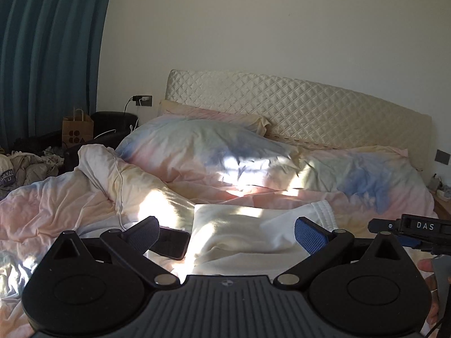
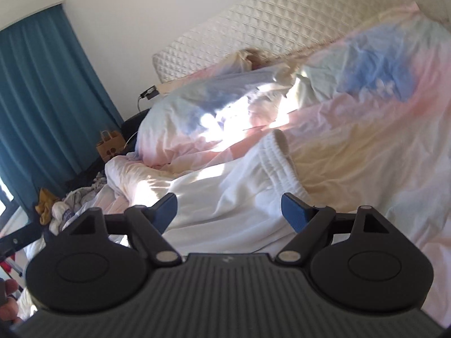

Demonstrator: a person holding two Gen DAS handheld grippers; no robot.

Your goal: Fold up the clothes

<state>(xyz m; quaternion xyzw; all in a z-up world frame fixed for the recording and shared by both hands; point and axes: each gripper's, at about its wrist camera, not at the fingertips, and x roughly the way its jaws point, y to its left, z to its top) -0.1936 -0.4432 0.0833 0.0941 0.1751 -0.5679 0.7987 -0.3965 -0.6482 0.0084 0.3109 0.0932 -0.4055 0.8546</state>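
Observation:
A white garment with an elastic ribbed waistband lies folded on the bed, straight ahead of my left gripper, which is open and empty just above its near edge. In the right wrist view the same white garment spreads under my right gripper, which is open and empty; its waistband points toward the pillows. The right gripper's body also shows at the right edge of the left wrist view.
A black phone lies on the pastel duvet beside the garment's left edge, with a white cable running to it. Two pillows rest against the quilted headboard. A pile of clothes and a paper bag sit at the left.

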